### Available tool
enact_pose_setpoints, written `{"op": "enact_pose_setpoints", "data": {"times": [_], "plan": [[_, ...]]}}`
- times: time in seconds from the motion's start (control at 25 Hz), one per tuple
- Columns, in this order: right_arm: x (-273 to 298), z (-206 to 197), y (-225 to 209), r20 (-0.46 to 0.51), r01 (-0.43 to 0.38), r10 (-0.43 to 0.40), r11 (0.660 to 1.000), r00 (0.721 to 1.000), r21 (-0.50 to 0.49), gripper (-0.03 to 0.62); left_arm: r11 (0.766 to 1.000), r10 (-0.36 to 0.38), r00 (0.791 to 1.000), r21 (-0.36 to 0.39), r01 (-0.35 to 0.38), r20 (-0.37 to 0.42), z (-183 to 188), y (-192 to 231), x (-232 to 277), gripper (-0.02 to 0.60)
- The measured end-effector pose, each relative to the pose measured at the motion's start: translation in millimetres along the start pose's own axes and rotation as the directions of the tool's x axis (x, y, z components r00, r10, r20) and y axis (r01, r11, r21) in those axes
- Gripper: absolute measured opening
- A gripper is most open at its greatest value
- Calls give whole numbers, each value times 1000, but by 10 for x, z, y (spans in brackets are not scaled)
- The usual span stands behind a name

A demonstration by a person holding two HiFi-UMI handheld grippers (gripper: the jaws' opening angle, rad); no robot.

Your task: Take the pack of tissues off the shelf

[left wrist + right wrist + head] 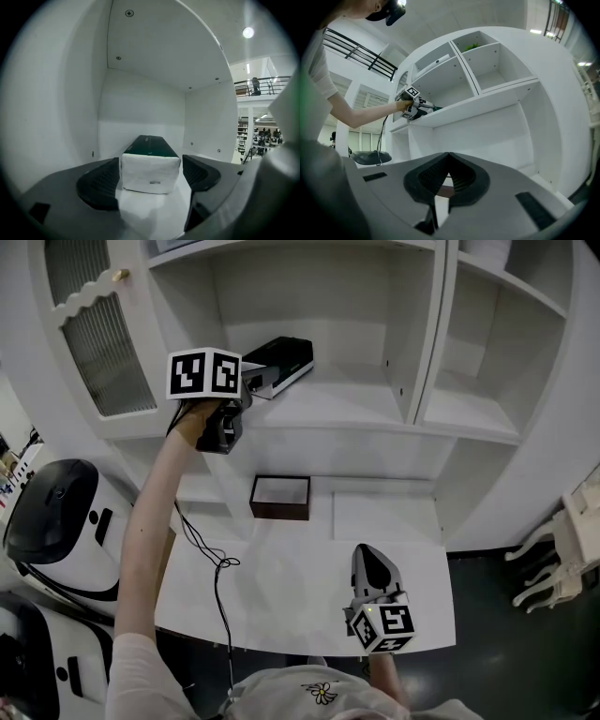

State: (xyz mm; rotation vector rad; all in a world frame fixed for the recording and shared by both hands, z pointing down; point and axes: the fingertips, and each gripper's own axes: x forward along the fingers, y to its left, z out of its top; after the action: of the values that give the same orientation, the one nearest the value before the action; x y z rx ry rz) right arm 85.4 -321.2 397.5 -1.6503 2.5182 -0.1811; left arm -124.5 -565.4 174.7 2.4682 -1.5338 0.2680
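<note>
The pack of tissues (150,174) lies on the shelf board (361,401) in the upper left of the head view, end toward the camera in the left gripper view. Its top is dark green, almost black, and its near end is white, soft-looking wrap. The left gripper (246,388) reaches in from the left. Its jaws stand apart, one on each side of the white end, so the end sits between them. The left pad is just beside the pack and the right pad stands off a little.

At the far left of the head view are two white and black machines (56,521), with a cupboard door (98,334) of ribbed glass above them. A black cable (214,563) hangs down from the left arm. Below the shelf, a dark brown tray (279,498) with a white inside sits on the white counter (281,601). Lower and to the right, the right gripper (373,559) is held over the counter, jaws pressed together with nothing between them. A white chair (561,559) stands at the far right.

The pack's white end carries a small grey label, too small to read. Each gripper's cube shows black and white square markers.
</note>
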Motion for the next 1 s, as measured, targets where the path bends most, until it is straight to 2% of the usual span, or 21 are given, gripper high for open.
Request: {"op": "enact_pose_setpoints", "data": {"times": [0.16, 0.48, 0.72, 1.0], "plan": [[48, -38, -33, -8, -3, 3, 1000, 1000, 10, 2, 1000, -21, 1000, -18, 21, 0, -12, -2, 59, 408], [117, -101, -102, -22, -7, 7, 1000, 1000, 28, 2, 999, -21, 999, 25, 22, -24, -21, 54, 138, 408], [149, -149, -96, -30, -13, 14, 999, 999, 39, 2, 994, -17, 998, 106, 23, -59, -64, 67, 214, 408], [115, -171, -183, -40, 0, 2, 999, 999, 53, 2, 994, -48, 998, 94, 52, -52, -44, 91, 225, 408]]}}
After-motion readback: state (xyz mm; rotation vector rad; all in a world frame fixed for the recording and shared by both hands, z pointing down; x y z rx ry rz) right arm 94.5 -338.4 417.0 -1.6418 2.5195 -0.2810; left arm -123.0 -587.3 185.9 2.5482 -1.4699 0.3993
